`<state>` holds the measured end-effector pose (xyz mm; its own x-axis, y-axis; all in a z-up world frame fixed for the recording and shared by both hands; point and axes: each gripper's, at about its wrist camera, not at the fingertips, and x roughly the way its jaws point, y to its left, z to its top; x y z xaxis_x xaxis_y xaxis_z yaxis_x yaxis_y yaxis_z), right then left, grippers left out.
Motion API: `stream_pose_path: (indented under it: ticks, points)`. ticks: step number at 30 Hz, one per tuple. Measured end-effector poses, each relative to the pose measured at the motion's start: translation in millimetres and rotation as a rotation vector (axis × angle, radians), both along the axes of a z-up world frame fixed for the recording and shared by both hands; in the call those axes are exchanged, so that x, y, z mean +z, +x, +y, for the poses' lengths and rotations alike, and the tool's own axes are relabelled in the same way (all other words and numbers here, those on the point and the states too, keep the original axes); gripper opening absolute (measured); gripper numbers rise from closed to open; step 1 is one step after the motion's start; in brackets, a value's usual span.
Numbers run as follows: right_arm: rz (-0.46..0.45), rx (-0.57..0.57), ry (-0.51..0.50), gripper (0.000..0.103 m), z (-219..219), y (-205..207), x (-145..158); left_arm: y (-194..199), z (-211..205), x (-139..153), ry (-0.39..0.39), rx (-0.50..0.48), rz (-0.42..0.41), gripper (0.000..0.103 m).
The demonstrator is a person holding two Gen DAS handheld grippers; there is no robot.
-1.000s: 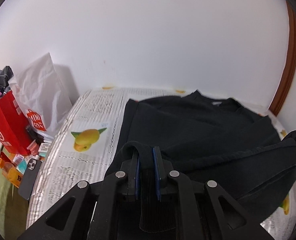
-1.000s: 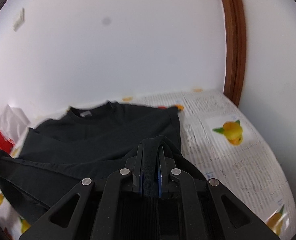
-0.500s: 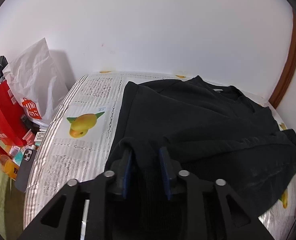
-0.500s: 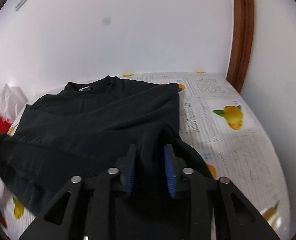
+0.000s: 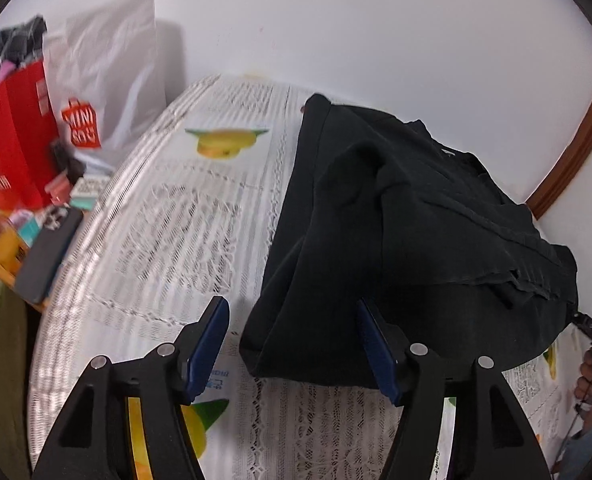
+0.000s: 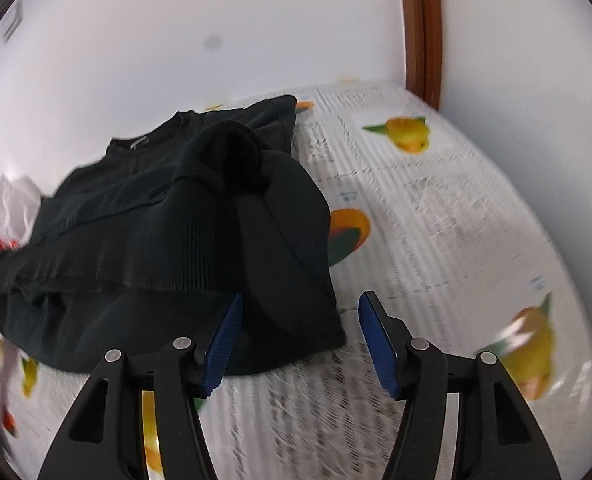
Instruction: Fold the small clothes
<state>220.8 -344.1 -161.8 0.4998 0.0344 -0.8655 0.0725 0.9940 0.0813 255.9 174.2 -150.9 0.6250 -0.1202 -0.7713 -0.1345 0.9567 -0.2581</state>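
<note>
I look down along both grippers at a black sweater point(image 5: 396, 232) lying part-folded on a tabletop point(image 5: 167, 232) covered in a lace-patterned cloth printed with yellow fruit, close against a white wall. The left gripper point(image 5: 291, 344) has its jaws opening, blue pads standing clear of the fabric with only the sweater's near left corner lying between them, unpinched; the right gripper point(image 6: 300, 340) is likewise opening, its left pad just beside the cloth's near right corner and nothing pressed between the pads. The garment reads as a soft, light knit: it slumps in rounded folds, a ribbed hem band runs across the doubled layer in the right wrist view, and a sleeve or cuff humps up near the neckline. I judge it will drape and sag wherever it is unsupported, will not slide much on the textured cloth, and cannot be hurt by a firm pinch. The best holds look to be the thick folded edges and the ribbed hem, taken at two corners at once so the layers travel together instead of peeling apart. Red and white shopping bags point(image 5: 55, 120) and a dark phone point(image 5: 47, 256) crowd the left edge, well apart from the sweater.
</note>
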Motion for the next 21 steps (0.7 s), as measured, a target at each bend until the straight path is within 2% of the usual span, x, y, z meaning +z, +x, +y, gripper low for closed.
stream_pose_path:
  ticks: [3, 4, 5, 6, 7, 8, 9, 11, 16, 21]
  points:
    - [0.02, -0.007, 0.023, 0.059, 5.1, 11.7, -7.0, 6.9, -0.4, -3.5, -0.014, -0.006, 0.01, 0.062]
    - [0.023, -0.008, 0.019, 0.059, 7.2, 13.7, -8.2, 8.7, -1.5, -4.8, -0.016, -0.011, 0.014, 0.058]
    - [0.018, 0.002, 0.018, 0.057, 9.3, 14.2, -7.8, 10.9, -3.3, -6.4, -0.019, -0.022, 0.019, 0.048]
    - [0.021, 0.022, 0.027, 0.045, 12.1, 14.1, -8.0, 11.0, -4.7, -7.7, -0.02, -0.031, 0.023, 0.039]
    - [0.023, 0.038, 0.024, 0.027, 14.6, 13.4, -7.7, 10.8, -6.7, -8.6, -0.019, -0.035, 0.022, 0.033]
    - [0.01, 0.065, -0.01, 0.021, 20.1, 10.0, -4.8, 8.6, -8.0, -8.1, -0.016, -0.041, 0.015, 0.022]
    - [0.001, 0.083, -0.037, 0.018, 23.6, 6.9, -2.0, 7.1, -9.0, -7.0, -0.017, -0.049, 0.01, 0.017]
    - [0.0, 0.129, -0.084, 0.017, 31.3, -1.6, 4.2, -0.7, -9.5, -2.1, -0.009, -0.048, -0.007, 0.014]
    - [0.006, 0.148, -0.06, 0.017, 28.7, -28.2, 20.1, -26.8, -5.9, 5.1, -0.027, -0.047, 0.003, 0.014]
    - [0.011, 0.131, -0.026, 0.017, 18.5, -57.6, 23.5, -66.3, -14.7, 6.7, 0.002, -0.063, 0.019, 0.014]
